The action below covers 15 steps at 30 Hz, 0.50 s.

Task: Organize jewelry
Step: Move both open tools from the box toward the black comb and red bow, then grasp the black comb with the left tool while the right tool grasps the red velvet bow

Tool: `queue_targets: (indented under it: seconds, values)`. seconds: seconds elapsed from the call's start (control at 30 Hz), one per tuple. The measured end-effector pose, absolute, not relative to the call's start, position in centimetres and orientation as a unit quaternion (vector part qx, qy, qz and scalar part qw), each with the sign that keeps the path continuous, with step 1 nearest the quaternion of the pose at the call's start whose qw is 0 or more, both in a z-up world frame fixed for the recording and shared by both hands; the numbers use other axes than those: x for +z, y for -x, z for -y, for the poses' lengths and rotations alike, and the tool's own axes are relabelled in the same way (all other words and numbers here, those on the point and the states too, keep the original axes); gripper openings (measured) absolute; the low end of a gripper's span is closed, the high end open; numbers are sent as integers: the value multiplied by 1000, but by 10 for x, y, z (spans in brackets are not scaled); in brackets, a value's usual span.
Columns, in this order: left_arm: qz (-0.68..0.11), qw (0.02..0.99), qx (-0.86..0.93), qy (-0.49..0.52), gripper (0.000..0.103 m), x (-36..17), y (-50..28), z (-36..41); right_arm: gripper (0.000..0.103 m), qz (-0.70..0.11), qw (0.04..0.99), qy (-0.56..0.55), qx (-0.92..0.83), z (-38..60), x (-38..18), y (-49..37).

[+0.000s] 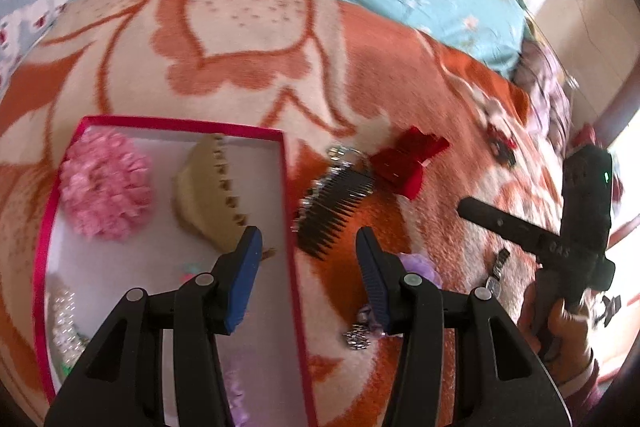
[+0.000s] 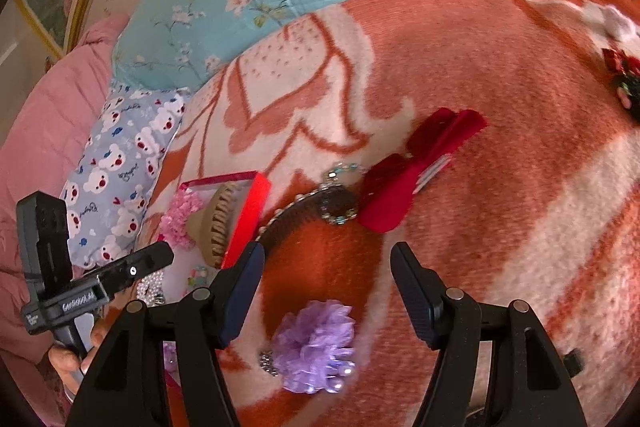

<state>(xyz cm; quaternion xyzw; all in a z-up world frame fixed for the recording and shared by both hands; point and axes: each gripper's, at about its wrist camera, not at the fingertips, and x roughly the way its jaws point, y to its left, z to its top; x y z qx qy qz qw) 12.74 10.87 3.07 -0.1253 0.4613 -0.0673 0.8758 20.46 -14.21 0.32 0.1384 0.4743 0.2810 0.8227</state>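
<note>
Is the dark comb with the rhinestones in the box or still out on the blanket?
Out. The comb lies on the blanket, just beyond the box.

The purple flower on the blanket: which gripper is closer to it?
Right. The right gripper hangs open just above the purple flower, which lies between its fingers. The left gripper, also open, straddles the box wall, with the flower beside its right finger.

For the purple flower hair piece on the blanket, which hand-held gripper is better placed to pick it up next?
Probably the right hand-held gripper. It is open, and the purple flower lies on the blanket between its fingers. The left hand-held gripper straddles the box wall.
</note>
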Motion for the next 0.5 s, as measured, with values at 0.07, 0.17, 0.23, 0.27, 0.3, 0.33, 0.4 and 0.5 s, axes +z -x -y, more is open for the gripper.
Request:
queue_targets:
  seconds: [0.07, 0.17, 0.23, 0.27, 0.3, 0.33, 0.4, 0.5]
  values:
    - [-464, 876, -74, 110, 47, 30, -132, -99, 68, -473, 825, -139, 276, 146, 2, -207]
    - [-474, 872, -92, 78, 47, 26, -142, -78, 68, -472, 828, -143, 268, 152, -1, -213]
    - [-480, 870, -100, 55, 47, 22, -148, -66, 68, -472, 828, -148, 263, 156, -4, -217]
    - [-484, 868, -105, 43, 47, 19, -151, -59, 68, -473, 828, -150, 261, 157, -5, -219]
    - [-488, 865, -108, 28, 47, 16, -155, -52, 68, -474, 827, -155, 260, 159, -7, -223]
    - [-493, 863, -109, 12, 47, 12, -159, -45, 68, -475, 826, -158, 259, 160, -9, -225]
    - [-500, 859, -106, -21, 48, 5, -167, -31, 68, -477, 824, -164, 256, 162, -12, -231]
    - [-507, 855, -97, -52, 48, -6, -176, -21, 68, -478, 823, -171, 256, 163, -15, -239]
